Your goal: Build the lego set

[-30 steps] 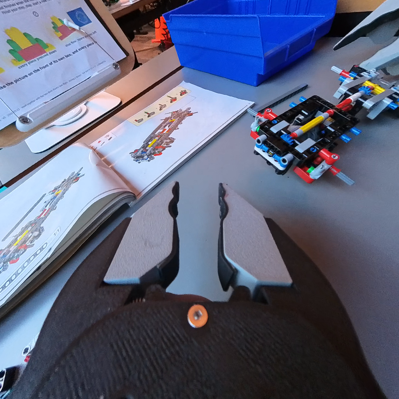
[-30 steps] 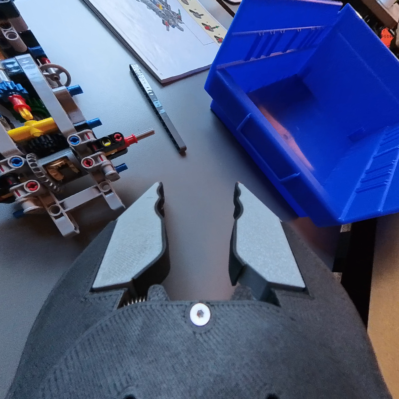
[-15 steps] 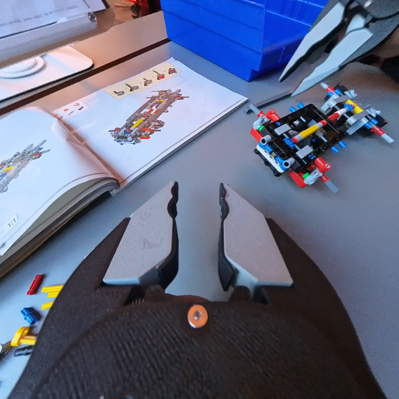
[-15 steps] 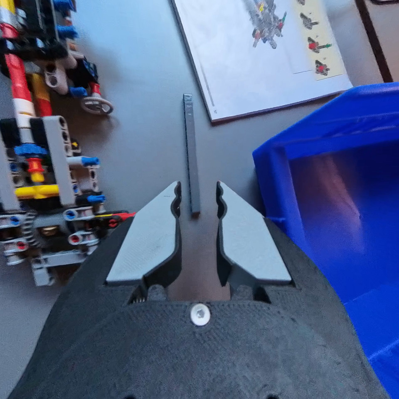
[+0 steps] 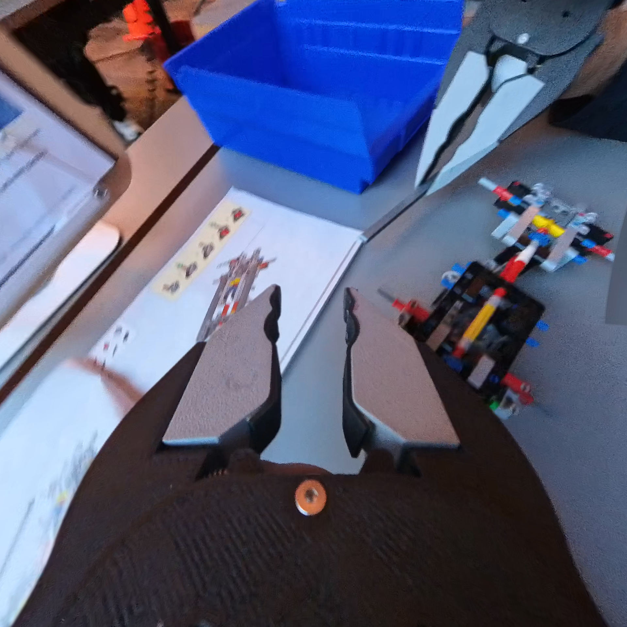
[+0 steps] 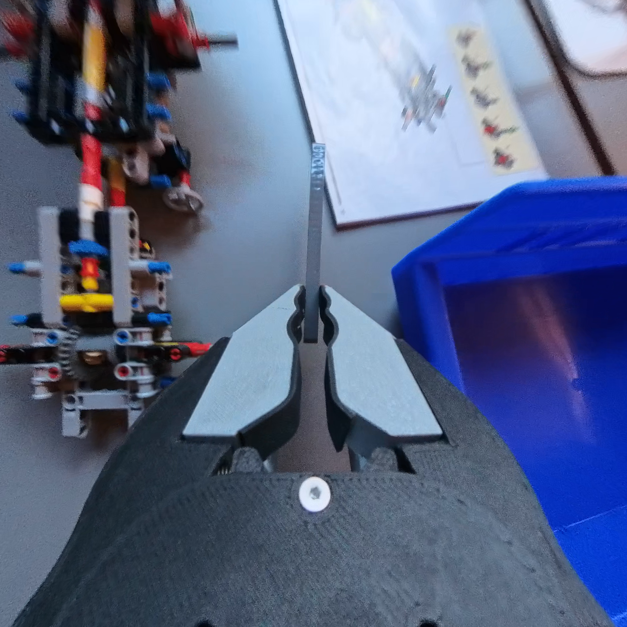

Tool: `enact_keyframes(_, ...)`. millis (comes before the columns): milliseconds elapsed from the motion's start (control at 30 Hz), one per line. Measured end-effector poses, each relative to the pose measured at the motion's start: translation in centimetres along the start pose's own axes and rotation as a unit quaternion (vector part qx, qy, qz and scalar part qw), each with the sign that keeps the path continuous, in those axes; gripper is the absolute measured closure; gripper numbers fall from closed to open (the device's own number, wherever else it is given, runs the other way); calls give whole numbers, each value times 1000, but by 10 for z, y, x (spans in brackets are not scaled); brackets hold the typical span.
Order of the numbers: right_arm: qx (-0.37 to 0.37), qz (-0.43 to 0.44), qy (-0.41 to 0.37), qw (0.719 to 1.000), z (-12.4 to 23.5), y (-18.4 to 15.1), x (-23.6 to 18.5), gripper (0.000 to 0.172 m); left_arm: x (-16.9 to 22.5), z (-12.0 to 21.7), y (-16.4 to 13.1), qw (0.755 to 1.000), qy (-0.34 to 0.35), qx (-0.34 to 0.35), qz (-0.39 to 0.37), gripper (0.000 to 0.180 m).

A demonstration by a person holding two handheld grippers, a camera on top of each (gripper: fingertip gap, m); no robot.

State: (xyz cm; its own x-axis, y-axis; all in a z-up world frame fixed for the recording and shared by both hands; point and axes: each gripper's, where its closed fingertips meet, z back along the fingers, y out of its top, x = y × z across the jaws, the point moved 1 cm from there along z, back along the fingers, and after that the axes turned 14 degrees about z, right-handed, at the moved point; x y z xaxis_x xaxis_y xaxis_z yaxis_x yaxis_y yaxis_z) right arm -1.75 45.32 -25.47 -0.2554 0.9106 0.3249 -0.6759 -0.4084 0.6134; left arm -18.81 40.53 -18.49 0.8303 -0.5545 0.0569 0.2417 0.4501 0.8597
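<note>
Right gripper angled down at the grey worktop, pads clamped on a long dark-grey toothed plastic strip. Left gripper hovering level above, jaws partly open, bare.

A hobby or lab workbench: grey tabletop, open white instruction booklet mid-frame, half-built multicoloured plastic brick model at right, blue plastic storage bin at top

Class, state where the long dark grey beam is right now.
In the right wrist view, the beam is clamped at its near end in the right gripper, between the brick model on its left and the blue bin on its right.
</note>
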Motion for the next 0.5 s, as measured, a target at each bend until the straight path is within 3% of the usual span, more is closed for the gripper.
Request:
enact_keyframes(133, 74, -2, -41, 996, 17, 29, 6, 167, 32, -31, 31, 995, -47, -34, -81, 144)
enact_keyframes(300, 84, 37, -93, 991, 22, 43, 5, 167, 61, -65, 28, 984, -122, -93, -90, 142)
enact_keyframes(433, 84, 50, -104, 990, 20, 46, 2, 167, 71, -64, 30, 982, -158, -61, -82, 172)
enact_keyframes(500, 82, 57, -111, 989, 19, 45, 3, 166, 74, -61, 29, 980, -178, -51, -73, 174)
